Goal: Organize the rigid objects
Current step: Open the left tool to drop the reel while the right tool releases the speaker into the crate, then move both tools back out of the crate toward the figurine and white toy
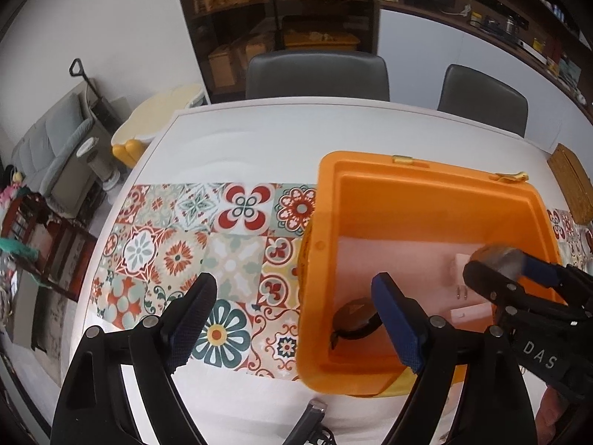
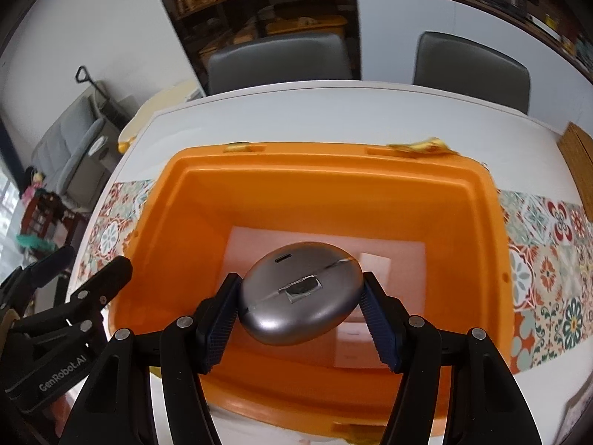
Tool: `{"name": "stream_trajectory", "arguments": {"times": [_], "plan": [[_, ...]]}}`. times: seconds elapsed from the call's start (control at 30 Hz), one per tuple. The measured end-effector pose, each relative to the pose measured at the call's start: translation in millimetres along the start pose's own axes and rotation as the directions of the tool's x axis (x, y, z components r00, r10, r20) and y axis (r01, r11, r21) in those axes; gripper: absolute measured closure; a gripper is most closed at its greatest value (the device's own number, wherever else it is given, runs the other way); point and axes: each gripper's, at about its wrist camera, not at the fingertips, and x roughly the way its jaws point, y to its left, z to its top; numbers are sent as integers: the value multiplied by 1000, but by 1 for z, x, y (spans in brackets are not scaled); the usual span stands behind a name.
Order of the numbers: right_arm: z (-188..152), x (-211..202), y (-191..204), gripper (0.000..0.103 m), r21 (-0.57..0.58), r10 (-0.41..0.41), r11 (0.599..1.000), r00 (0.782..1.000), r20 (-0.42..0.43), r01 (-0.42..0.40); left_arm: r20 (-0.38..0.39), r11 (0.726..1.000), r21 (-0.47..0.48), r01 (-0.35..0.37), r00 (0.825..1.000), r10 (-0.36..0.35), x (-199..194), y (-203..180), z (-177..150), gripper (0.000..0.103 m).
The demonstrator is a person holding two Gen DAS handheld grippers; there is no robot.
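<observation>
Two grippers work over one white table (image 1: 259,141), and the sorting looks partly done. At the left of the scene the left gripper (image 1: 296,319) stands spread and empty, one dark ribbed pad over the patterned runner (image 1: 178,256), the other over the near left corner of the orange bin (image 1: 370,170). No earlier frame shows how it came there, so only its open, unloaded state can be told. Just below its right pad, on the bin's pale floor, lies a small dark rounded object (image 1: 354,319) with a black loop or cord, already stowed; what it is cannot be made out. Farther right on that floor sit a few small pale flat pieces, too blurred to name.

At the right, the right gripper (image 2: 300,296) pinches a grey oval case (image 2: 300,293) across its width, held above the middle of the bin and not touching the floor. So at least one thing is in, one is about to go in, and a dark thing at the near table edge appears left over.

Materials differ plainly: the bin is smooth, moulded plastic with rounded corners and a thick rim; the case is a glossy, metallic-looking pebble with a seam, a small slot and a taped patch; the runner is flat, printed with tile motifs; a woven box (image 1: 570,185) sits far right.
</observation>
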Motion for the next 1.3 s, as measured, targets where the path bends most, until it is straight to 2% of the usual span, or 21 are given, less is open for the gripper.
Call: {"name": "stream_trajectory", "arguments": {"times": [0.03, 0.07, 0.1, 0.37, 0.73, 0.87, 1.3], "plan": [[1, 0, 1, 34, 1, -2, 1000, 1000, 8, 2, 2, 1000, -5, 3, 1000, -3, -1, 2, -1, 17], [2, -1, 2, 24, 2, -8, 1000, 1000, 17, 8, 4, 1000, -9, 5, 1000, -5, -1, 3, -2, 17], [2, -3, 3, 22, 3, -22, 1000, 999, 29, 22, 6, 1000, -15, 5, 1000, -5, -2, 4, -3, 17], [-3, -21, -4, 22, 22, -35, 999, 998, 54, 34, 21, 999, -41, 34, 999, -34, -13, 9, -14, 17], [-27, -61, -12, 22, 52, -34, 998, 994, 108, 29, 65, 996, -40, 79, 995, -76, -45, 4, -31, 17], [-38, -76, -15, 22, 61, -31, 998, 992, 124, 24, 78, 992, -41, 116, 991, -112, -56, 2, -38, 13], [-79, -104, -36, 22, 113, -39, 993, 991, 131, 24, 74, 992, -3, 127, 989, -126, -75, -14, -70, 12]]}}
